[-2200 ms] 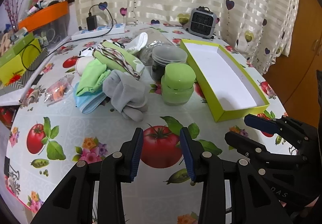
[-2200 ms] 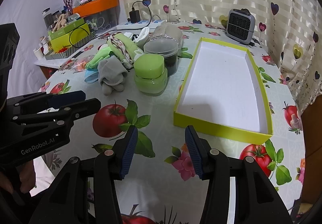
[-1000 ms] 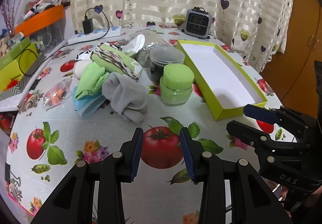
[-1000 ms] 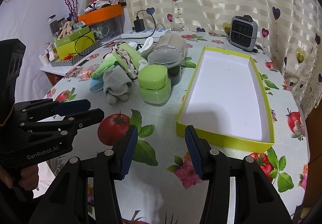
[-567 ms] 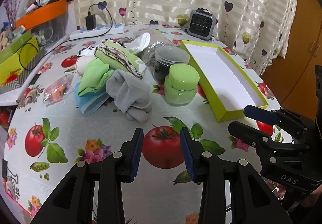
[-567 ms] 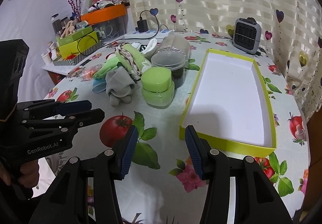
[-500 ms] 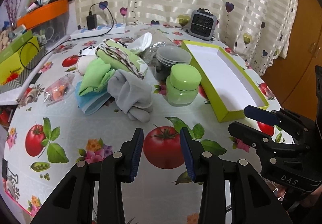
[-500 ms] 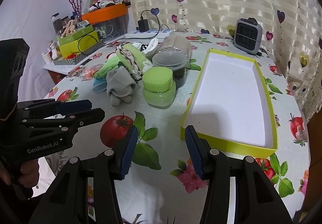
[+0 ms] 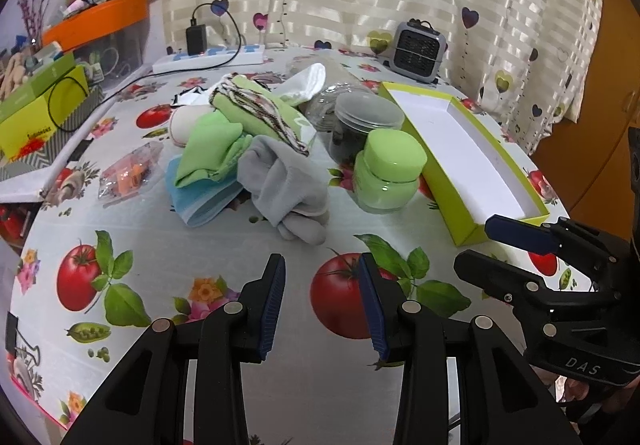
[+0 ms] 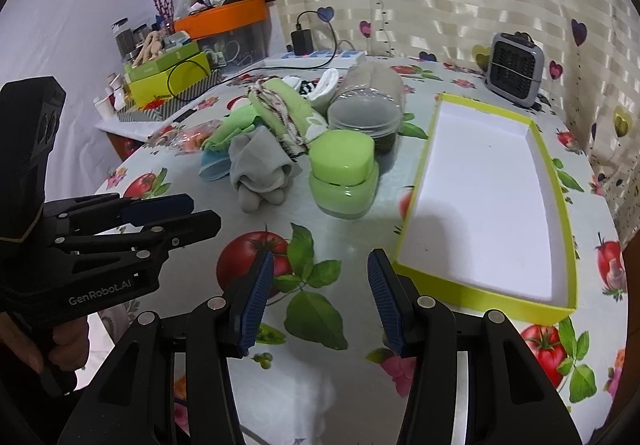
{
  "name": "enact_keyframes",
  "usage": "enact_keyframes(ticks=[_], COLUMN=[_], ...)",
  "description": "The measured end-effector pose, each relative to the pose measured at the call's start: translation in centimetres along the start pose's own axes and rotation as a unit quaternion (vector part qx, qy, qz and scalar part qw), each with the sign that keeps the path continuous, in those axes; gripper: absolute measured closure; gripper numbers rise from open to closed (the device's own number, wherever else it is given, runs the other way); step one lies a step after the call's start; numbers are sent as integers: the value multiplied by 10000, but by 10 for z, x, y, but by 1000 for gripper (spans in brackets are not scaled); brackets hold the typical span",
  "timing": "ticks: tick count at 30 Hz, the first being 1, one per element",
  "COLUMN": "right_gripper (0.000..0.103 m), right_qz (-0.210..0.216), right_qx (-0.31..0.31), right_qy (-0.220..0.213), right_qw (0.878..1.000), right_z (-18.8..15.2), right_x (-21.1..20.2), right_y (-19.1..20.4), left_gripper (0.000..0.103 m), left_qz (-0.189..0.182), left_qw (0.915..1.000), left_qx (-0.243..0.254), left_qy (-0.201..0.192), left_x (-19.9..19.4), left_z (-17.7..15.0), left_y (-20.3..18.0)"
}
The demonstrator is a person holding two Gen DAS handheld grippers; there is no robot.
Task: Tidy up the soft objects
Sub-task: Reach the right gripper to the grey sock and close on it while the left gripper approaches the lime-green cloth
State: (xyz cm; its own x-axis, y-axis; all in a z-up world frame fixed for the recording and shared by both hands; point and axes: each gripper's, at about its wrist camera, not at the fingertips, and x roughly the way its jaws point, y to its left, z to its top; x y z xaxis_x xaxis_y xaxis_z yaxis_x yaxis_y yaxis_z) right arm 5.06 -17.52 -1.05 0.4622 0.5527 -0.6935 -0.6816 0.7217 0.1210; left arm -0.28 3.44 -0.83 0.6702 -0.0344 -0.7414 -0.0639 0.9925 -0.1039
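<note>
Hovering apart, left gripper (image 9: 322,277) empty.

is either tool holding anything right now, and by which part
Nothing is held. The left tool and the right tool both stand open over the tablecloth, short of the grey sock and the rest of the soft pile.

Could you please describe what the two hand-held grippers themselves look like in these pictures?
Both are matte black plastic with silver screw heads at the joints. Each finger carries a ribbed dark-blue pad. The left hand-held gripper bears white "GenRobot.AI" lettering on its side, seen in the right wrist view; the right hand-held gripper shows "DAS" in the left wrist view. No sleeves or cables are visible.
</note>
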Motion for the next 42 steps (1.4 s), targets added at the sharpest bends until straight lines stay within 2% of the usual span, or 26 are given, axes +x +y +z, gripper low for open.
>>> enact_keyframes(ticks=[12,26,34,42], right_gripper=[53,53,53,53], right_qz=[286,531,249,-45], right_qx=[-424,-758,-1049,-1422], right_qy=[67,155,192,371], right_qw=[9987,9956,9940,9891], right_z=[17,44,62,69], right_x=[18,54,81,103], right_y=[30,58,67,76], left_gripper=[67,65,65,62], left_qz=[66,135,53,-202], left_qw=[9998,9975,9955,9938], left_qx=[-207,-668,-925,-1075], left_qy=[-21,-163,-195,-211], left_x=[1,2,11,25], left_z=[5,20,32,47], left_y=[26,77,101,112])
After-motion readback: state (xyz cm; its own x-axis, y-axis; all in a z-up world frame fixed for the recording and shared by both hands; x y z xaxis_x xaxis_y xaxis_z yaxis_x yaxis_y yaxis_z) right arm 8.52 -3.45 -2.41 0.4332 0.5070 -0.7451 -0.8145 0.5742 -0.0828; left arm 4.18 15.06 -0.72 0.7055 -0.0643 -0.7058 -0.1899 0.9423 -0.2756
